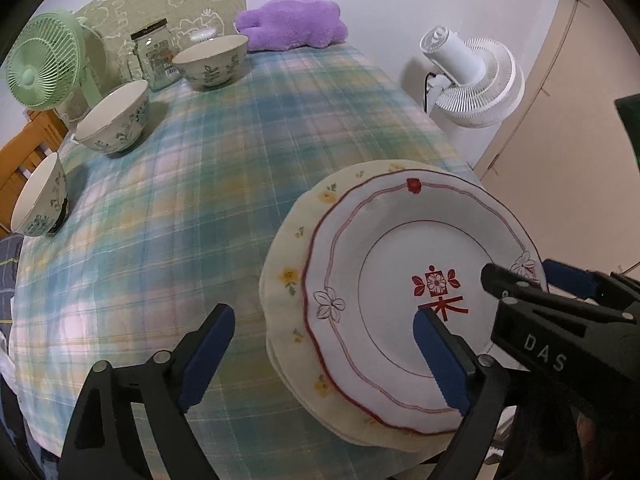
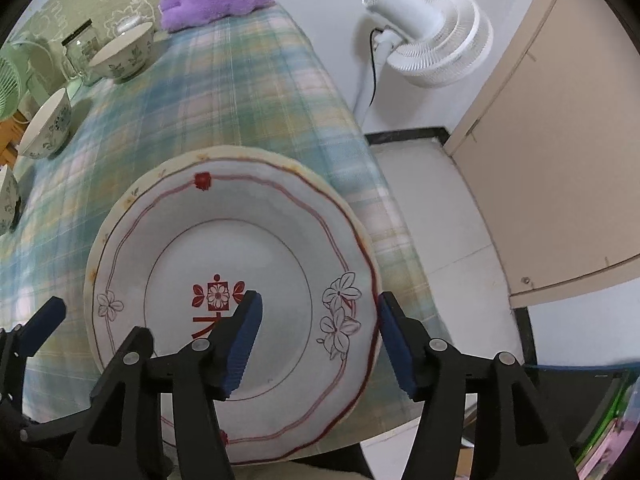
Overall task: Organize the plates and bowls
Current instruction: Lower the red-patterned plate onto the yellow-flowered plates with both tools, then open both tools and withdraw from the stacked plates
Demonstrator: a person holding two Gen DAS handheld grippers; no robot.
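Note:
A white plate with red trim (image 1: 400, 248) (image 2: 240, 224) lies on top of a cream plate with yellow flowers (image 1: 288, 276) (image 2: 224, 152) near the table's front right corner. Three floral bowls stand along the left: one at the back (image 1: 212, 60) (image 2: 122, 54), one in the middle (image 1: 114, 122) (image 2: 46, 126), one near the edge (image 1: 40, 200) (image 2: 6, 200). My left gripper (image 1: 324, 356) is open, its jaws astride the plates' left rim. My right gripper (image 2: 320, 340) is open, its jaws astride the plates' right rim; it also shows in the left wrist view (image 1: 520, 280).
The table has a plaid cloth (image 1: 208, 184). A glass jar (image 1: 156, 54), a green fan (image 1: 44, 68) and a purple plush toy (image 1: 292, 24) sit at the back. A white fan (image 2: 432, 44) stands off the table's right edge, by a beige cabinet (image 2: 560, 152).

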